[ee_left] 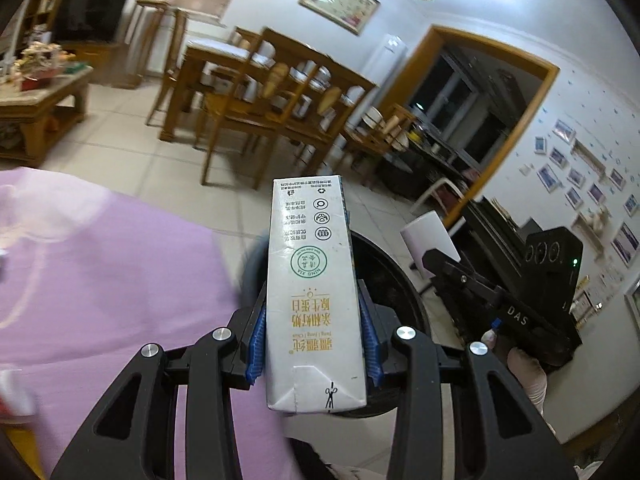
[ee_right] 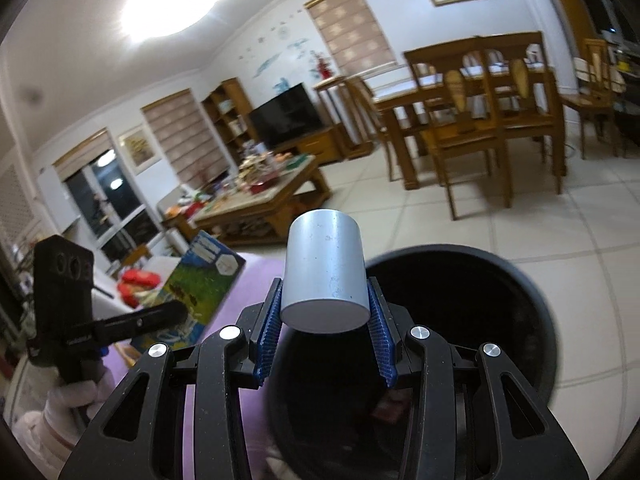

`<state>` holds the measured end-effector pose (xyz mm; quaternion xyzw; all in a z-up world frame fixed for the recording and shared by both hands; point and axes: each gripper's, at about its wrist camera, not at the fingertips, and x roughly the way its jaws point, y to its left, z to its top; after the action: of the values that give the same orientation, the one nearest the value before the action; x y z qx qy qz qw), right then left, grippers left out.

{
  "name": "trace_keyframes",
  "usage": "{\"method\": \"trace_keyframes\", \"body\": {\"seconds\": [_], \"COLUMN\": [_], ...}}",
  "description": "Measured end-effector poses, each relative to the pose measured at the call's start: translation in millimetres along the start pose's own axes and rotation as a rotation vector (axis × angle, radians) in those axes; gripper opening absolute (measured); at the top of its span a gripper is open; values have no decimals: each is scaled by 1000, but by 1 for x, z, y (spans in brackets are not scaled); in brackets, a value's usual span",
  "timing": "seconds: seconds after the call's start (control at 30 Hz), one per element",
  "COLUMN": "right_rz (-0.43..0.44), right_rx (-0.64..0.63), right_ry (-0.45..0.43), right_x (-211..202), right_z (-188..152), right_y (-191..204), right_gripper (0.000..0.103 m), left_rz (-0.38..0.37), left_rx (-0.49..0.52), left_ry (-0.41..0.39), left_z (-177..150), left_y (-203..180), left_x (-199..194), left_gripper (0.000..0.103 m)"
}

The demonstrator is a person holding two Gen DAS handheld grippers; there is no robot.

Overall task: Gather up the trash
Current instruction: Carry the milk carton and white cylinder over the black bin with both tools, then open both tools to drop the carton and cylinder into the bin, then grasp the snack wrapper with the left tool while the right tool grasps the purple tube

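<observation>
My left gripper (ee_left: 312,316) is shut on a tall white milk carton (ee_left: 310,280) with green and gold print, its blue pads pressing both sides. The carton hangs over the near rim of a round black bin (ee_left: 400,276). In the right wrist view my right gripper (ee_right: 325,304) is shut on a grey paper cup (ee_right: 326,264), held sideways above the bin's dark opening (ee_right: 536,300). The cup (ee_left: 428,236) also shows in the left wrist view, to the right of the carton. The carton's colourful side (ee_right: 200,280) appears at the left of the right wrist view.
A purple cloth (ee_left: 100,280) covers the surface left of the bin. A gloved hand (ee_left: 524,368) holds the right gripper's handle. Beyond lie a tiled floor (ee_right: 560,220), a wooden dining table with chairs (ee_left: 280,92) and a cluttered coffee table (ee_right: 260,196).
</observation>
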<state>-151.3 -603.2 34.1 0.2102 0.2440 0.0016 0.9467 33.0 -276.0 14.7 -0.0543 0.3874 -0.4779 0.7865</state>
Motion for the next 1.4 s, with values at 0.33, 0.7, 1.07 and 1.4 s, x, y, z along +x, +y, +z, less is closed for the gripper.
{"method": "trace_keyframes", "body": {"seconds": [0.33, 0.7, 1.07, 1.4], "right_rz": [-69, -66, -72, -46], "right_rx": [64, 87, 102, 121], "right_ry": [31, 65, 93, -3], "right_x": [-6, 15, 28, 18], "right_z": [-26, -38, -38, -37], "right_y": [-69, -74, -64, -58], "right_gripper": [40, 41, 51, 97], "left_rz": [-12, 29, 63, 150], "left_rx": [36, 46, 55, 187], "left_ry": [118, 169, 202, 145], "left_z": [-12, -25, -26, -28], "left_y": [-33, -38, -41, -57], "left_x": [68, 89, 102, 93], "left_gripper": [39, 39, 45, 93]}}
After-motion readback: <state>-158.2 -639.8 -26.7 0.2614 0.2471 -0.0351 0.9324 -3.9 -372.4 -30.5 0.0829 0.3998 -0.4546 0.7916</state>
